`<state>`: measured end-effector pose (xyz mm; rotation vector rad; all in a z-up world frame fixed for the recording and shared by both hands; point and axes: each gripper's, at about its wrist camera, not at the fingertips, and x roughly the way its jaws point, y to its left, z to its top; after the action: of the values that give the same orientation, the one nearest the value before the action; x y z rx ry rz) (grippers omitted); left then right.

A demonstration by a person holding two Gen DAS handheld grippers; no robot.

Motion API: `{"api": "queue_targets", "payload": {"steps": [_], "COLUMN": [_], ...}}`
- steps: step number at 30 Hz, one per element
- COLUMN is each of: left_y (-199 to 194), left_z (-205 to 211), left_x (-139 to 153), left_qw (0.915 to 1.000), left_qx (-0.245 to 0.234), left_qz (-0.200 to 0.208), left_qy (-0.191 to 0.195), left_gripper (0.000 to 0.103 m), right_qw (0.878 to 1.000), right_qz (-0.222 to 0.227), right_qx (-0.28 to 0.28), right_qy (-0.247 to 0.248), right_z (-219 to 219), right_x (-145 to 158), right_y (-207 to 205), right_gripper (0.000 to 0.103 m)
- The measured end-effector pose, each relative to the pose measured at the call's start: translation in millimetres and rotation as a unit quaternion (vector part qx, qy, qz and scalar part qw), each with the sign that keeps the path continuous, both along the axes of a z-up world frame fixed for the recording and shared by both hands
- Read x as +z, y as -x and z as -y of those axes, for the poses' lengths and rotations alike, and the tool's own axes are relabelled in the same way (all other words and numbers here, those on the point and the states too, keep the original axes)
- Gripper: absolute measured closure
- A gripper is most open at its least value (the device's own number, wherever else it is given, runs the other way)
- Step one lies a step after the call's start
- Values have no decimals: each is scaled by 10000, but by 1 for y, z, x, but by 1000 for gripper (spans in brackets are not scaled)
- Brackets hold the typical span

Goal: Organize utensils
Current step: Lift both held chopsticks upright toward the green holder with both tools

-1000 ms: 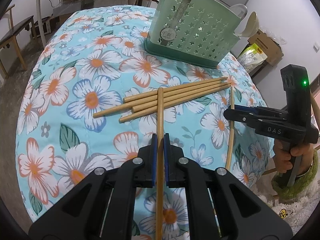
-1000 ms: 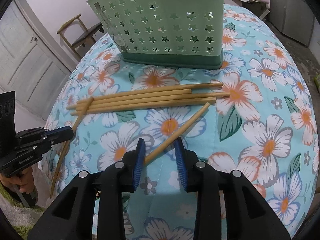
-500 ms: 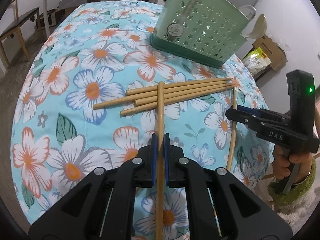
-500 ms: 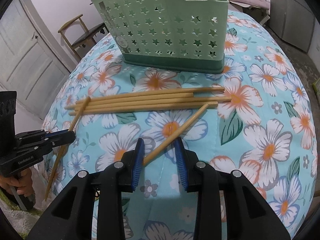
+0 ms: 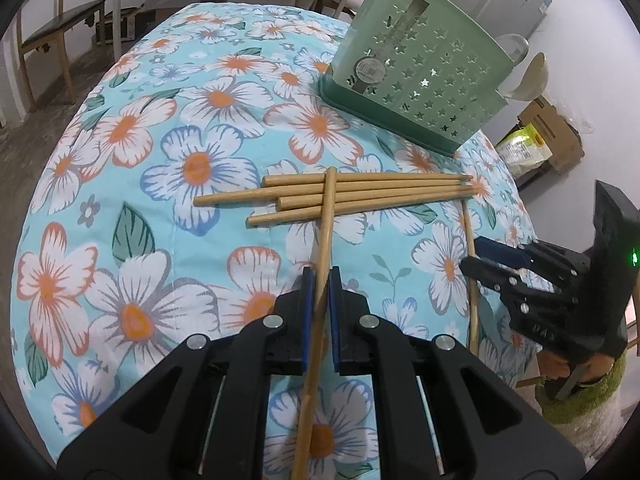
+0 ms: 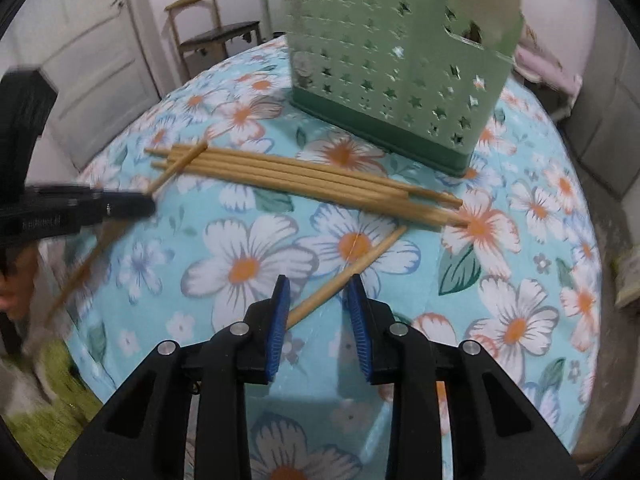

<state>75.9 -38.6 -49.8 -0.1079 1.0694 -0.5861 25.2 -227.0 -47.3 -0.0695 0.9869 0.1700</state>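
Observation:
Several wooden chopsticks [image 5: 360, 196] [image 6: 304, 180] lie side by side on the flower-patterned tablecloth [image 5: 192, 168], in front of a green star-punched utensil holder [image 5: 420, 80] [image 6: 392, 72]. My left gripper [image 5: 321, 280] is shut on one chopstick [image 5: 326, 232], whose far tip rests across the bundle; this gripper shows blurred at the left of the right wrist view [image 6: 120, 204]. My right gripper [image 6: 318, 292] straddles another chopstick [image 6: 352, 268] lying on the cloth. Its jaws are closing, with a gap still showing beside each pad. In the left wrist view the right gripper [image 5: 492, 264] sits at that chopstick [image 5: 467, 224].
White spoons [image 5: 528, 76] stick out of the holder. The rounded table edge drops off close behind both grippers. A wooden chair [image 6: 216, 28] and a white door [image 6: 92, 60] stand beyond the table. A cardboard box [image 5: 552, 128] and green rug [image 5: 580, 396] are on the floor.
Both wrist views have rolled, so the holder and bundle now sit tilted. The right jaws have narrowed slightly around their chopstick. The left gripper keeps its chopstick, hardly shifted.

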Motion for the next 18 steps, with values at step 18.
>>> {"api": "queue_targets", "payload": {"steps": [18], "left_y": [-1], "left_z": [3], "left_x": [13], "left_qw": [9998], "left_qx": [-124], "left_qz": [-21], "left_qy": [-175], "left_gripper": [77], "right_qw": [9893], "right_qz": [71], "right_qx": [-418], "right_qy": [-1397], "right_z": [17], "right_x": [-2], "right_y": [23], "right_gripper": [39]}}
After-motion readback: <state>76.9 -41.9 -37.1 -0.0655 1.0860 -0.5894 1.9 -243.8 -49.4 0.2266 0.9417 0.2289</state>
